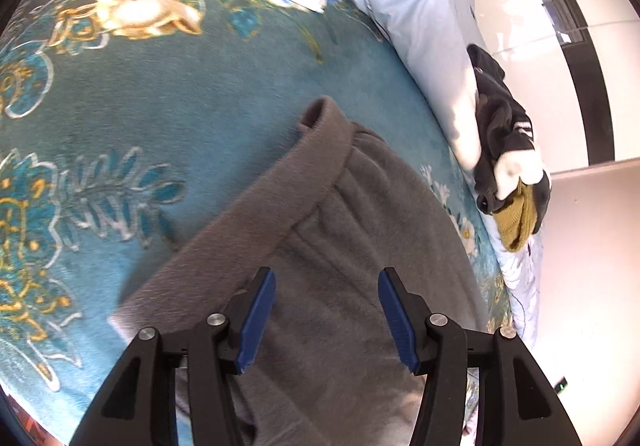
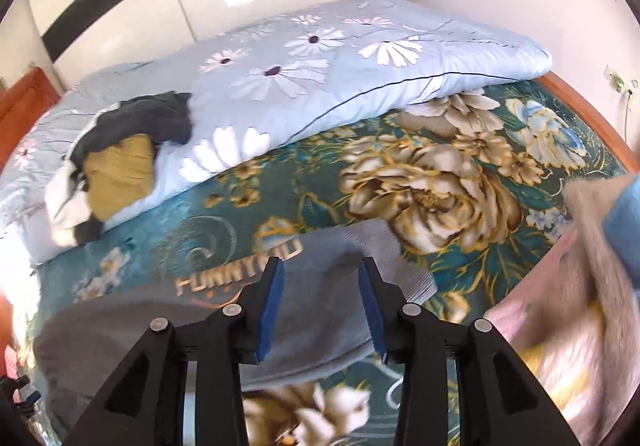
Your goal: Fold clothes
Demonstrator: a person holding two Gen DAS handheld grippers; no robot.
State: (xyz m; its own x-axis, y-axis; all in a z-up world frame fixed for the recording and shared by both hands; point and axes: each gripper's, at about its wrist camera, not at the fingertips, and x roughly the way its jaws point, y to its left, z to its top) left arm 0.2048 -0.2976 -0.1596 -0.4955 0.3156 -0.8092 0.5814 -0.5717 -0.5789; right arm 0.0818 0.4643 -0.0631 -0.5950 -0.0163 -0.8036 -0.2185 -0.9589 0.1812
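Note:
A grey fleece garment (image 1: 336, 246) with a thick waistband lies on the teal floral bedspread (image 1: 180, 86). My left gripper (image 1: 327, 278) is open just above the grey fabric below the waistband, its blue pads empty. In the right wrist view the same grey garment (image 2: 312, 310) lies flat, its ribbed cuff (image 2: 384, 250) toward the far side and gold lettering on it. My right gripper (image 2: 322, 270) is open over the leg near the cuff, nothing between its pads.
A folded light-blue daisy quilt (image 2: 320, 58) lies along the far side of the bed. A pile of black, white and mustard clothes (image 2: 120, 150) rests on it, also in the left wrist view (image 1: 504, 150). Pink and beige-blue garments (image 2: 580, 306) lie at right. White wardrobe doors stand behind.

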